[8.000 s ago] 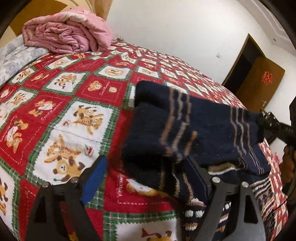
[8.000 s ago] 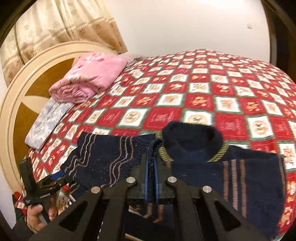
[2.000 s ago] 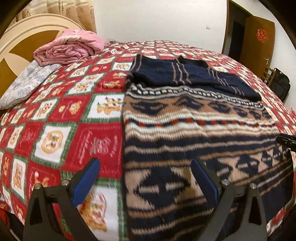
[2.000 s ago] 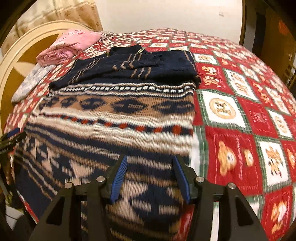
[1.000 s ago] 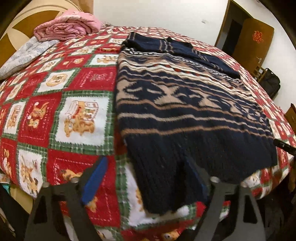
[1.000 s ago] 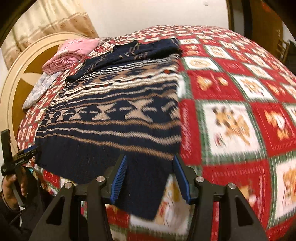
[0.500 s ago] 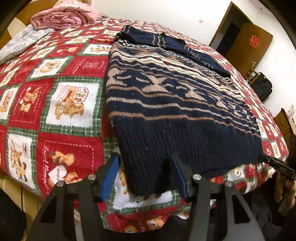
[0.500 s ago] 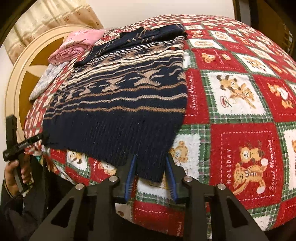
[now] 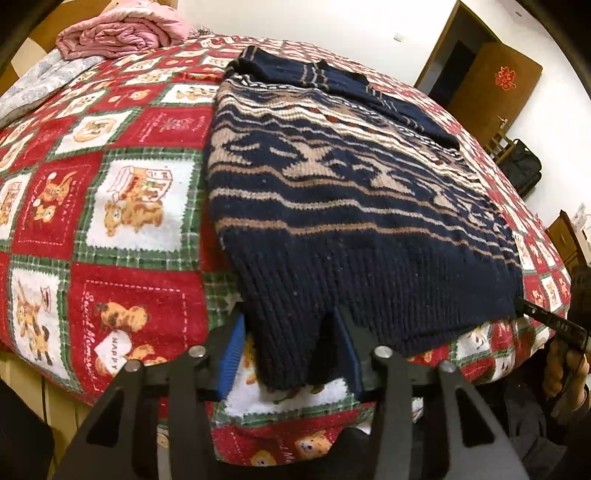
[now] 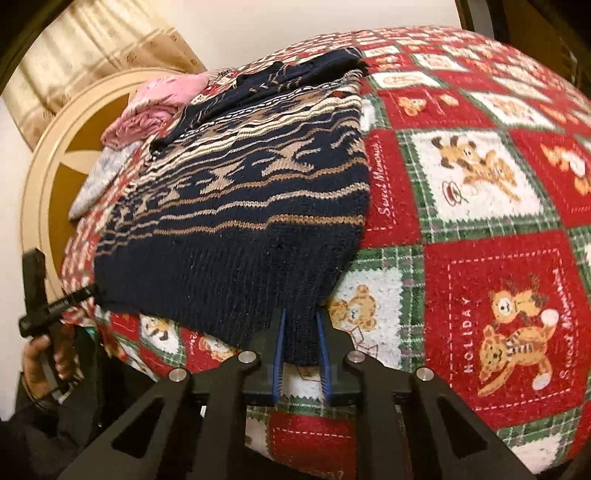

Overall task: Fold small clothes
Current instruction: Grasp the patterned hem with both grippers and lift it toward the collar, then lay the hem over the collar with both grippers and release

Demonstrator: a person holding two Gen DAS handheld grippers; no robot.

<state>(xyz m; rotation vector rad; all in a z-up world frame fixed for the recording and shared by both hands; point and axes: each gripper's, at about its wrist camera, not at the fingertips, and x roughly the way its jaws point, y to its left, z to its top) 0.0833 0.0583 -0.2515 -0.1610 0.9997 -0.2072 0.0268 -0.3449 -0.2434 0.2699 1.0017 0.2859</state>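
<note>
Nearest you, at the bed's edge, your left tongs (image 9: 286,354) and right tongs (image 10: 300,349) each straddled a hem corner of the sweater (image 9: 351,192), fingers spread, likely set to pinch and lift it for a fold. Farther off, it lay flat on the quilt (image 9: 122,192), its sleeves folded at the collar end, hard to make out.

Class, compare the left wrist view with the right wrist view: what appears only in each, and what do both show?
Only the left wrist view shows the brown door and the black bag. Only the right wrist view shows the curtain and the round headboard. Both show the patterned sweater lying on the bedspread, the pink blanket, and a gripper at the sweater's hem corner.
</note>
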